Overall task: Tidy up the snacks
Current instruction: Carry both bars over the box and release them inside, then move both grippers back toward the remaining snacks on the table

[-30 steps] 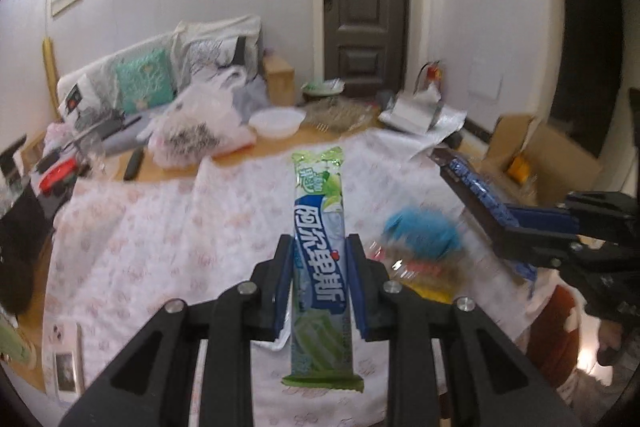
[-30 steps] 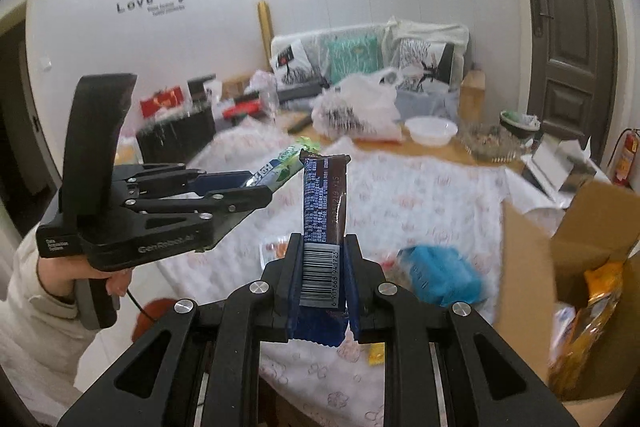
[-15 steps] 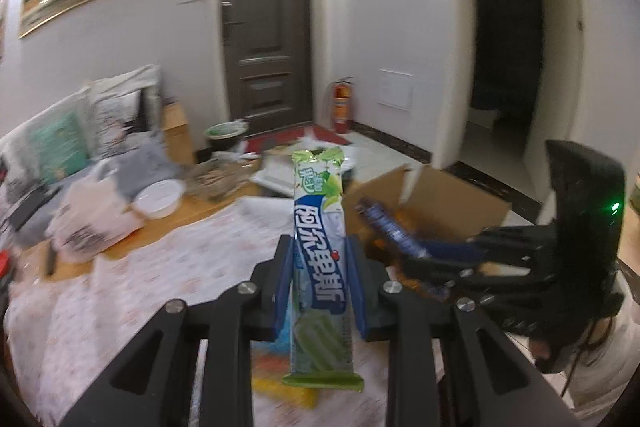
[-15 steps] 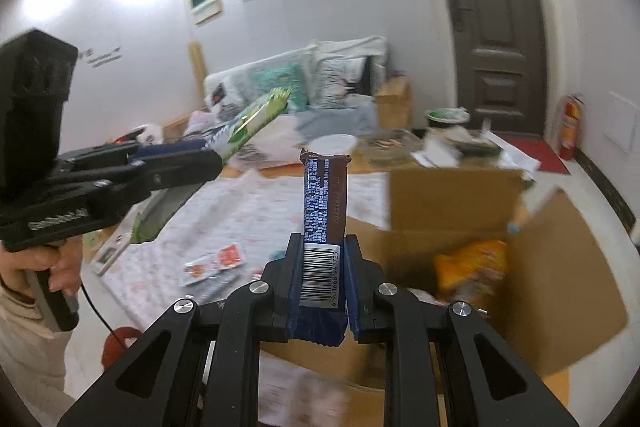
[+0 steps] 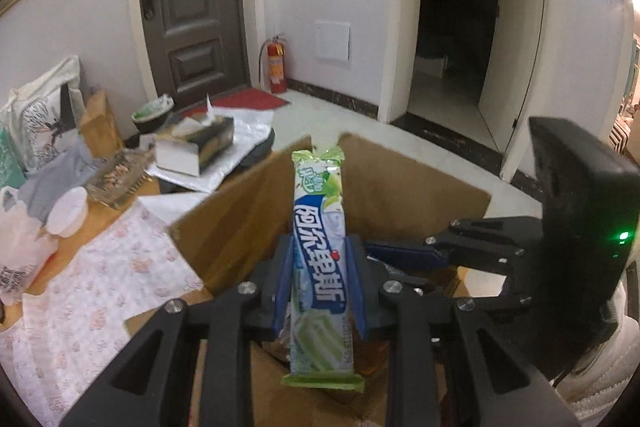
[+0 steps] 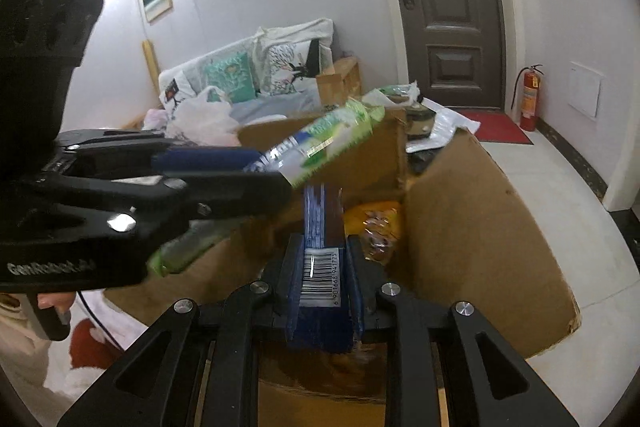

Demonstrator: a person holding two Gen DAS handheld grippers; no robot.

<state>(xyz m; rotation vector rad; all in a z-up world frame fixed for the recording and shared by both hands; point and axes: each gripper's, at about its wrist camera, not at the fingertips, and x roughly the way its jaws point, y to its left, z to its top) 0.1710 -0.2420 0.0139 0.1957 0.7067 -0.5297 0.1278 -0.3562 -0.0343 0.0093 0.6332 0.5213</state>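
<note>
The left gripper (image 5: 320, 283) is pinching the green-and-white candy stick (image 5: 320, 255) around its middle, blue pads pressed to both flat sides, so the pack is standing up along the fingers with its crimped ends free above and below. The right gripper (image 6: 323, 275) is clamped the same way on the dark blue snack bar (image 6: 322, 227), barcode facing the camera. Both are hanging over the open cardboard box (image 6: 480, 211), where an orange packet (image 6: 376, 215) is already lying inside.

These look like light things to carry. The candy stick seems fairly stiff along its length but its foil wrapper is probably slick, so a mid-body grip across the flat faces, as here, looks safer than holding a crimped end, which would likely fold. The bar looks firmer and should tolerate a squeeze, though a hard one could crack whatever is inside.

Compared with a second ago, both tools have been swinging away from the patterned tablecloth (image 5: 100, 279), where a blue packet was lying, and over to the box. The two grips look unchanged. The left tool is now crossing right in front of the right one, nearly above its bar.
</note>
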